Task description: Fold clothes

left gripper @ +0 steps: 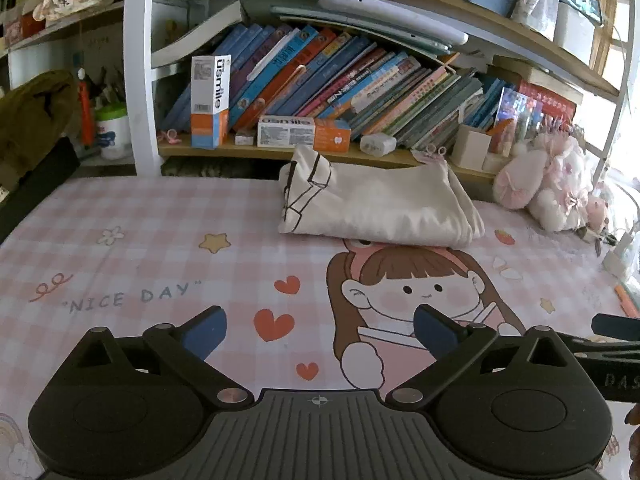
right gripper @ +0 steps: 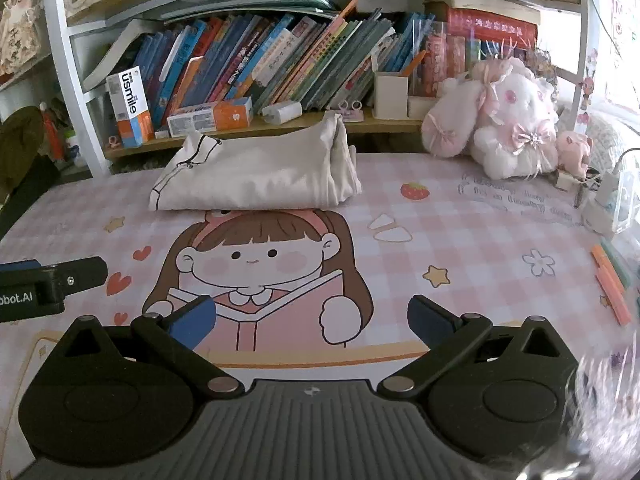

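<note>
A cream garment with dark line trim [left gripper: 376, 204] lies folded in a compact bundle at the far side of the pink checked desk mat [left gripper: 132, 248], just in front of the shelf. It also shows in the right wrist view [right gripper: 260, 174]. My left gripper [left gripper: 320, 330] is open and empty, low over the mat, well short of the garment. My right gripper [right gripper: 312, 320] is open and empty, also near the front of the mat [right gripper: 460, 240]. Part of the right gripper [left gripper: 616, 344] shows at the left view's right edge, and the left gripper [right gripper: 48, 280] at the right view's left edge.
A bookshelf [right gripper: 280, 60] full of slanted books stands behind the garment, with usmile boxes [left gripper: 210, 100]. Pink and white plush toys [right gripper: 508, 120] sit at the back right. Orange pens [right gripper: 612, 284] and a charger with cables [right gripper: 608, 200] lie at the right edge.
</note>
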{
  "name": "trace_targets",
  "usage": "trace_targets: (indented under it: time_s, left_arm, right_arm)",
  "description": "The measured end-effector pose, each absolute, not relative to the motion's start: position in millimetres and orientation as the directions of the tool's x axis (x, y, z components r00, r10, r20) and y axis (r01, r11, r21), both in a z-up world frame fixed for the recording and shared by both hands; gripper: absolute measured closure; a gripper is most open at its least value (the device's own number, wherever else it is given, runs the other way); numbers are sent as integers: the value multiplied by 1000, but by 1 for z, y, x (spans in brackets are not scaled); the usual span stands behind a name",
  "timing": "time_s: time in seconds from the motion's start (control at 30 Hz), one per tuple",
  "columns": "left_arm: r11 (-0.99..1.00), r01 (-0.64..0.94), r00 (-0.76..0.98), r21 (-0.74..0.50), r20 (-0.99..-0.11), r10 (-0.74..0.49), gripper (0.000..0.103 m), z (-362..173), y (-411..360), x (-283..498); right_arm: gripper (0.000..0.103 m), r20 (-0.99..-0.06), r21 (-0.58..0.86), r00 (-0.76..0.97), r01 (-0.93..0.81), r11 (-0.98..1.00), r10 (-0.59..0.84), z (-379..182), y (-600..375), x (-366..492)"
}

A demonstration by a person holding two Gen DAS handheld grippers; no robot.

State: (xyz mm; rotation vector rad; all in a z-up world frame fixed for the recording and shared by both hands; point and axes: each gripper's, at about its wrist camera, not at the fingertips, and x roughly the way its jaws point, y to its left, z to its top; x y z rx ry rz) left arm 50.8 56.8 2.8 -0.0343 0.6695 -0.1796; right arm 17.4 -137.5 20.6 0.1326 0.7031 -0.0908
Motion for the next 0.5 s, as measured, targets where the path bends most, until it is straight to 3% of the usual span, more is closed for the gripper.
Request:
trace_targets:
  time_s: [0.5]
  left_arm:
    - [981,172,756,-86,-627,-188,2,1,54,49]
  right_arm:
    - [0,-653,83,756,140,987,-53,19,-140,17]
